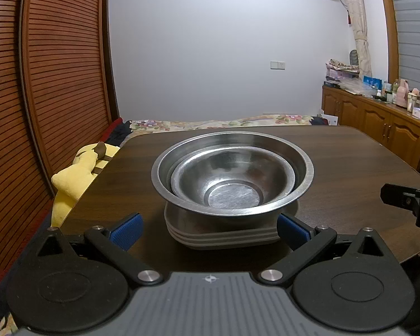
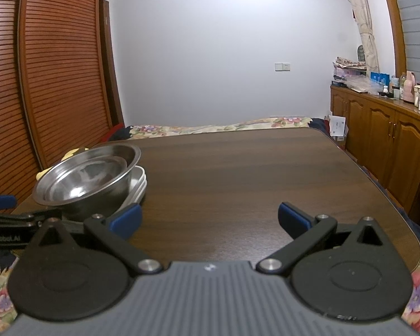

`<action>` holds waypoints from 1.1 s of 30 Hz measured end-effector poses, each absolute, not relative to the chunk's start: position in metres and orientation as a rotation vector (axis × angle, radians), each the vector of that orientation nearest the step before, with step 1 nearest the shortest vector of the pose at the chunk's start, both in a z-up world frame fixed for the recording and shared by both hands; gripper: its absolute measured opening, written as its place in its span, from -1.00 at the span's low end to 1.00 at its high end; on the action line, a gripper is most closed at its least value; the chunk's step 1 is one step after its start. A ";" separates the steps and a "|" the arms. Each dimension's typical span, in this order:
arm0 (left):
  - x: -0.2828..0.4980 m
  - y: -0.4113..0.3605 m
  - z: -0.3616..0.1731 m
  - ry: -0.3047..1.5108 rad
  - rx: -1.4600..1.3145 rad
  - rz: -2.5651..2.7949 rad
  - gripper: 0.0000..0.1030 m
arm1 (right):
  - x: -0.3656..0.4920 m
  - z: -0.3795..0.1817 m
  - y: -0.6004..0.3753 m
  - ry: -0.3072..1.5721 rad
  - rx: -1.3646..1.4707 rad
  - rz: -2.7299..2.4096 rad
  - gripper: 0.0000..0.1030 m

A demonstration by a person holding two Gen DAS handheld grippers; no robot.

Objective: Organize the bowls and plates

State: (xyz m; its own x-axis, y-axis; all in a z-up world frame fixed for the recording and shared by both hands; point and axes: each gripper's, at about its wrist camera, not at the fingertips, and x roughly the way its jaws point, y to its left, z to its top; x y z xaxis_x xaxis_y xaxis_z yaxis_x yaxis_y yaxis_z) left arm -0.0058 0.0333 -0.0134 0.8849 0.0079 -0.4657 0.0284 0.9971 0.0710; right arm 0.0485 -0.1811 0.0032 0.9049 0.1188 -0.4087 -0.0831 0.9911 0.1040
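Observation:
Two steel bowls are nested, the small bowl (image 1: 229,179) inside the large bowl (image 1: 302,165), on top of a stack of pale plates (image 1: 224,236). The stack stands on the dark wooden table (image 1: 350,156). My left gripper (image 1: 209,229) is open just in front of the plates, its blue pads on either side of the stack's near edge, nothing held. In the right wrist view the same large bowl (image 2: 67,182) and plates (image 2: 138,184) sit at the left. My right gripper (image 2: 209,219) is open over bare tabletop (image 2: 238,173), to the right of the stack.
A yellow plush toy (image 1: 75,176) lies off the table's left edge beside a slatted wooden wardrobe (image 1: 42,84). A bed with a floral cover (image 1: 210,123) lies behind the table. Wooden cabinets (image 2: 383,140) with clutter on top line the right wall.

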 end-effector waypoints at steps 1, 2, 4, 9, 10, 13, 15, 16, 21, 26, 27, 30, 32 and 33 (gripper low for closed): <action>-0.006 0.033 -0.013 0.485 0.077 -0.010 1.00 | 0.049 0.003 -0.181 0.427 0.085 0.105 1.00; -0.006 0.033 -0.013 0.485 0.078 -0.010 1.00 | 0.049 0.003 -0.181 0.427 0.085 0.105 1.00; -0.006 0.033 -0.013 0.484 0.077 -0.010 1.00 | 0.048 0.003 -0.181 0.428 0.084 0.105 1.00; -0.006 0.033 -0.013 0.484 0.077 -0.010 1.00 | 0.048 0.004 -0.180 0.427 0.082 0.105 1.00; -0.006 0.033 -0.013 0.484 0.078 -0.010 1.00 | 0.048 0.004 -0.180 0.425 0.082 0.104 1.00; -0.006 0.033 -0.012 0.483 0.077 -0.014 1.00 | 0.048 0.003 -0.179 0.425 0.082 0.102 1.00; -0.006 0.033 -0.011 0.481 0.080 -0.015 1.00 | 0.048 0.003 -0.179 0.425 0.082 0.102 1.00; -0.006 0.032 -0.010 0.481 0.080 -0.015 1.00 | 0.048 0.003 -0.179 0.425 0.082 0.102 1.00; -0.006 0.033 -0.010 0.481 0.077 -0.013 1.00 | 0.048 0.003 -0.179 0.426 0.083 0.102 1.00; -0.006 0.033 -0.009 0.481 0.076 -0.013 1.00 | 0.048 0.003 -0.179 0.425 0.084 0.102 1.00; -0.006 0.033 -0.009 0.481 0.076 -0.012 1.00 | 0.048 0.003 -0.179 0.426 0.083 0.102 1.00; -0.006 0.034 -0.009 0.480 0.075 -0.012 1.00 | 0.048 0.003 -0.179 0.425 0.083 0.102 1.00; -0.006 0.034 -0.008 0.479 0.075 -0.012 1.00 | 0.048 0.003 -0.179 0.425 0.083 0.102 1.00; -0.006 0.034 -0.008 0.479 0.075 -0.012 1.00 | 0.048 0.003 -0.179 0.425 0.083 0.102 1.00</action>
